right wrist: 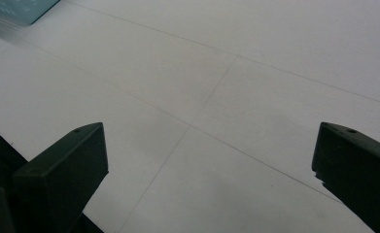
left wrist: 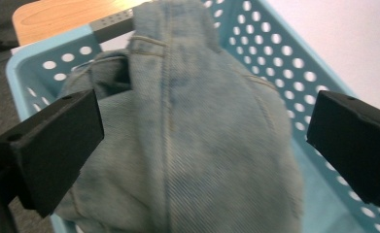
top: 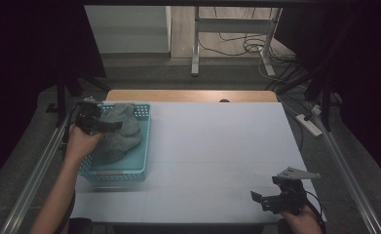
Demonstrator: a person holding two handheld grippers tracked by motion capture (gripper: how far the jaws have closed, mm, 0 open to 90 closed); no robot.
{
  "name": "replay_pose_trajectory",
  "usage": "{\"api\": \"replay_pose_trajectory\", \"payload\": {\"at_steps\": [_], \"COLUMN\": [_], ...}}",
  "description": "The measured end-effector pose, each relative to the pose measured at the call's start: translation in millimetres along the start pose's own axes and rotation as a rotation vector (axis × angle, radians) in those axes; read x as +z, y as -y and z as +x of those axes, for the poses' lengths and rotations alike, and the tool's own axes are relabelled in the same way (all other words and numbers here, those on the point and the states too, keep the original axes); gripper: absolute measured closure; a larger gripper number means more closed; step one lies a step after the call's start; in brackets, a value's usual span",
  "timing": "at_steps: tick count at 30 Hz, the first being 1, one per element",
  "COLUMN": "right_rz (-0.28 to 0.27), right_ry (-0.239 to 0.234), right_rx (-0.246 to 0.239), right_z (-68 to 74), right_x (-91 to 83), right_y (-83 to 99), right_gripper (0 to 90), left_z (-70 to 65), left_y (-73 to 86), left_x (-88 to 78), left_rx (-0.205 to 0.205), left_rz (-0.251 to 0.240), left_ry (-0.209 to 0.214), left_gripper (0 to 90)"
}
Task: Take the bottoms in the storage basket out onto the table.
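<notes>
Two claws are at work, one in each hand. The left claw [left wrist: 204, 141] stands wide open, its two black jaws set apart on either side of a single pair of light-blue jeans [left wrist: 187, 145]; whether either jaw touches the denim cannot be told, and nothing is gripped between them; in the high view this left claw [top: 111, 126] hovers over the near-left part of the same heap, the person's left hand [top: 83, 141] behind it at the basket's left wall. The jeans lie bunched in one container, a light-blue plastic basket [left wrist: 294, 68] with rows of round holes in its walls; a seam runs down the cloth straight ahead of the jaws and a pocket edge shows to their left; the heap fills most of the basket and rises above its rim; the basket's bare floor shows beneath the right-hand jaw. In the high view the basket [top: 144, 146] sits on the left part of the white tabletop [top: 217, 156], the jeans [top: 122, 131] its sole contents.

The right claw [right wrist: 209, 174] is also spread wide and holds nothing; under and ahead of it lies bare white tabletop crossed by thin lines; one corner of the basket [right wrist: 27, 9] shows far off to its upper left. In the high view the right claw [top: 268, 197] hangs above the near-right corner of the tabletop, well apart from the basket.
</notes>
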State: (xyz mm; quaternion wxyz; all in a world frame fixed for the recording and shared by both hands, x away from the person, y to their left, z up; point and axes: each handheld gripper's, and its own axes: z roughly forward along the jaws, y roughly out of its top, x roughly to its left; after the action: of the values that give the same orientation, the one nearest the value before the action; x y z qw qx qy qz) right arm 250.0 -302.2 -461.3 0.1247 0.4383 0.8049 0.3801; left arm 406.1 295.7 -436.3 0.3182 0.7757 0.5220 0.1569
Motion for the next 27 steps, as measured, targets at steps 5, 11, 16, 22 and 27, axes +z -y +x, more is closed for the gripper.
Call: {"api": "replay_pose_trajectory", "payload": {"at_steps": [5,11,16,22,27], "right_rz": [0.002,0.002,0.003,0.004,0.004], "right_ry": [-0.004,-0.008,-0.009,-0.014,-0.012], "right_rx": [0.002,0.004,0.004,0.005,0.007], "right_z": [-0.2,-0.6,-0.7,-0.9,-1.0], "right_x": [0.2,0.2,0.3,0.4,0.3], "right_y": [-0.1,0.0,-0.1,0.0,0.0], "right_gripper": [0.0,0.0,0.0,0.0,0.0], "left_z": [6.5,2.6,-0.2,-4.2,-9.3], "left_y": [-2.7,-4.0,-6.2,-6.5,-3.3], "left_x": [15.8,38.7,50.8,63.3,70.6], "left_rx": [-0.019,-0.007,-0.017,-0.044,-0.039], "left_rz": [0.030,0.110,0.153,0.185,0.207], "left_ry": [0.030,0.053,0.056,0.056,0.005], "left_gripper": [0.0,0.0,0.0,0.0,1.9]}}
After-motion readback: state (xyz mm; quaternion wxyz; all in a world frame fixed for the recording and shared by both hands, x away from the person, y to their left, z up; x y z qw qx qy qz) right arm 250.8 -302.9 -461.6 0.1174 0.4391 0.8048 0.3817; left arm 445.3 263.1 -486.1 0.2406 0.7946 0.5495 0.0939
